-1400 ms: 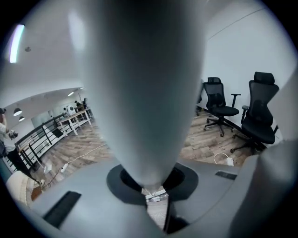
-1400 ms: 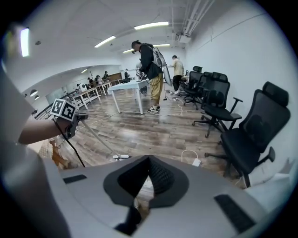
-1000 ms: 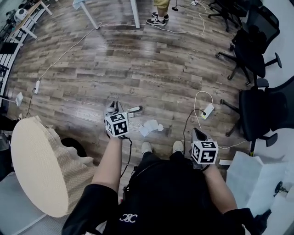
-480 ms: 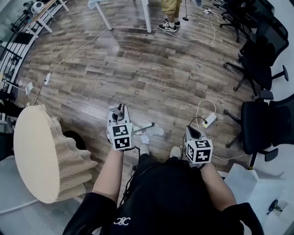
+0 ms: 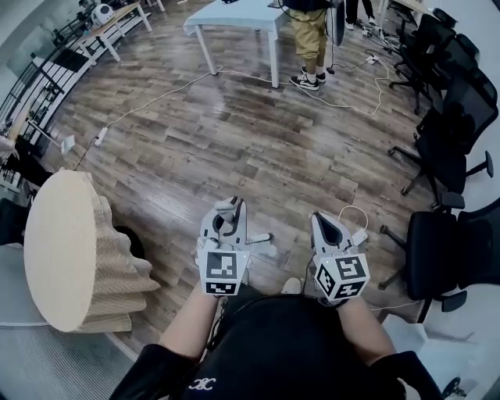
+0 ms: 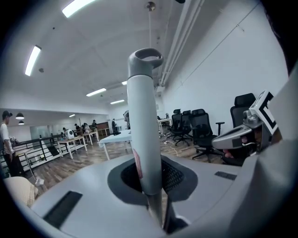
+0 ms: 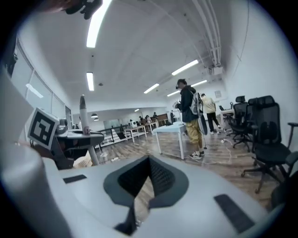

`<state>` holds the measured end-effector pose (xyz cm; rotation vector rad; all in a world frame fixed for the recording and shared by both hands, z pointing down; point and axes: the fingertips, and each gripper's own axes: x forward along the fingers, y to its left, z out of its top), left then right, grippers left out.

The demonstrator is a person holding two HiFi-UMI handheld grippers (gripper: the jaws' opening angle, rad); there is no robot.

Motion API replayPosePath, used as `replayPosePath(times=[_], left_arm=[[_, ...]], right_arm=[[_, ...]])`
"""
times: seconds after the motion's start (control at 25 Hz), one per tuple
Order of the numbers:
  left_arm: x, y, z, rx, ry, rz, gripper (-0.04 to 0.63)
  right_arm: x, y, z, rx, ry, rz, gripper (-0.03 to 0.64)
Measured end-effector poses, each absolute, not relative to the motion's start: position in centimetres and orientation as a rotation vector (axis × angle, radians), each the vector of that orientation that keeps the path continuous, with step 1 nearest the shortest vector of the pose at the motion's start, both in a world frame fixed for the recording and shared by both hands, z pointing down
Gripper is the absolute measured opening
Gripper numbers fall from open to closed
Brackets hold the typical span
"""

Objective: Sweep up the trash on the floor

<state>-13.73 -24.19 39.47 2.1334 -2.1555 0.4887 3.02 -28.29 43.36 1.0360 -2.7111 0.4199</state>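
My left gripper is shut on a grey-white stick handle with a ring at its top, standing upright between the jaws. The same handle shows in the right gripper view, rising above the left gripper. Crumpled white paper trash lies on the wood floor just right of the left gripper, partly hidden by it. My right gripper is held level beside it, jaws closed together with nothing between them. What hangs at the handle's lower end is hidden.
A round beige corrugated piece stands at the left. Black office chairs line the right side. A white table and a standing person are farther ahead. Cables and a power strip lie on the floor.
The head view has tilted up toward the room. Both grippers have lifted and come closer together, and the paper trash now sits partly behind the left gripper.
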Motion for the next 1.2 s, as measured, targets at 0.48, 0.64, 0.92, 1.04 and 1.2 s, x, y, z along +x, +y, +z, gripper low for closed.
replayPosePath(times=[0.48, 0.64, 0.92, 1.04, 1.2], left_arm=[[-5.2, -22.7, 32.8, 2.263, -2.138, 0.255, 0.037], [-3.1, -22.9, 32.7, 2.291, -2.066, 0.200, 0.037], [-0.6, -24.0, 32.2, 2.321, -1.955, 0.136, 0.035], [0.2, -24.3, 32.6, 2.333, -1.923, 0.143, 0.034], [0.6, -24.8, 32.9, 2.349, -1.913, 0.169, 0.034]], right_arm=[[4.0, -26.0, 34.8, 0.881, -2.891, 0.159, 0.014], [5.1, -25.1, 34.8, 0.854, -2.904, 0.129, 0.014], [6.9, -25.6, 34.7, 0.869, -2.912, 0.149, 0.014], [7.5, -25.7, 34.9, 0.876, -2.909, 0.144, 0.014], [7.9, -25.9, 35.3, 0.876, -2.913, 0.147, 0.014]])
